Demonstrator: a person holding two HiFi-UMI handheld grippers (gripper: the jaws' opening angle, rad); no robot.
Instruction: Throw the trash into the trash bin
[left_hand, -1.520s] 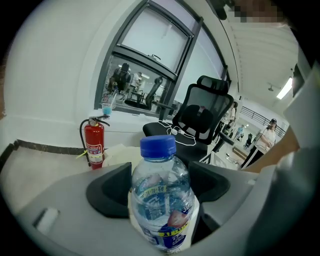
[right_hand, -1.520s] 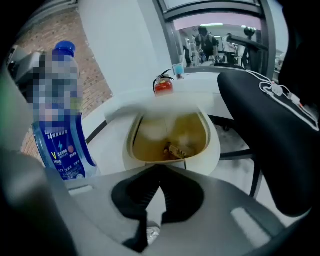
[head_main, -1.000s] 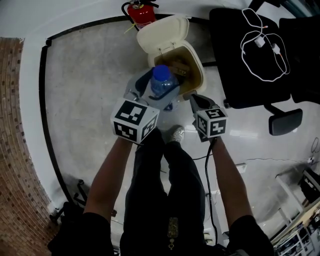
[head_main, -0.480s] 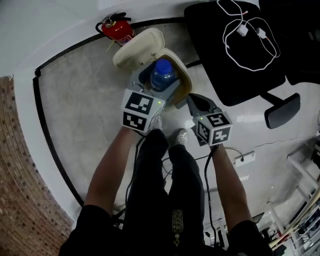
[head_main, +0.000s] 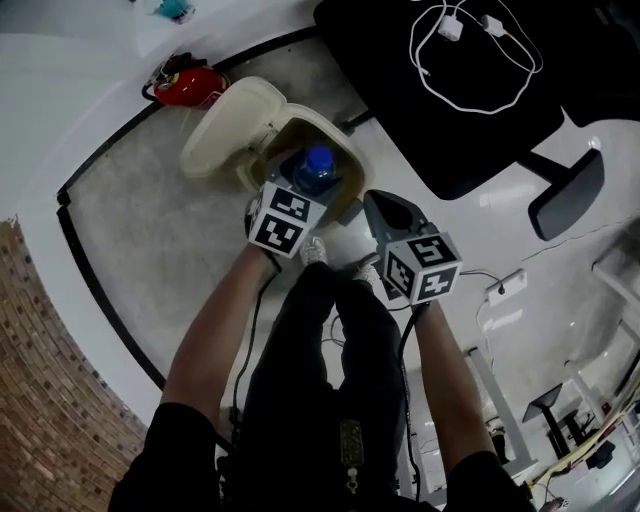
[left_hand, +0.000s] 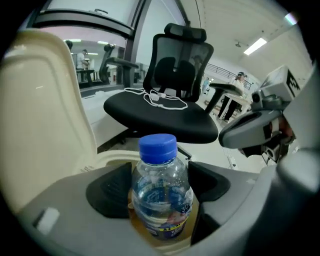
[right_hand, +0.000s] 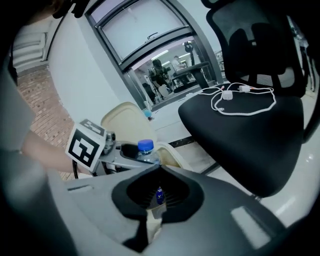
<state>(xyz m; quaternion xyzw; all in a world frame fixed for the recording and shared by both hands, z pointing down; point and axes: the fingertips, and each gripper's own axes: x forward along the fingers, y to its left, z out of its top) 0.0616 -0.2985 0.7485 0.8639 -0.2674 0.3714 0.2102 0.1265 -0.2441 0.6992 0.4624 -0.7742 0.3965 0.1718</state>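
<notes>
A clear plastic bottle (head_main: 318, 162) with a blue cap stands upright between the pads of my left gripper (head_main: 305, 185), which is shut on it. The bottle (left_hand: 161, 192) hangs right over the mouth of the cream trash bin (head_main: 352, 160), whose lid (head_main: 225, 125) is tipped back open. Brownish contents show inside the bin, under the bottle. My right gripper (head_main: 376, 202) is shut and hovers just right of the bin; in its own view the right gripper (right_hand: 159, 172) has its tips together, with a tiny blue speck between the pads that I cannot identify.
A black office chair (head_main: 450, 90) carrying a white cable (head_main: 470, 60) stands right behind the bin. A red fire extinguisher (head_main: 190, 85) lies left of the lid. The person's legs and shoes (head_main: 315, 250) are just below the grippers. Brick floor (head_main: 50, 400) lies at the left.
The left gripper has carried the bottle forward from the bin's near edge to above its opening. The right gripper has stayed shut beside it.
</notes>
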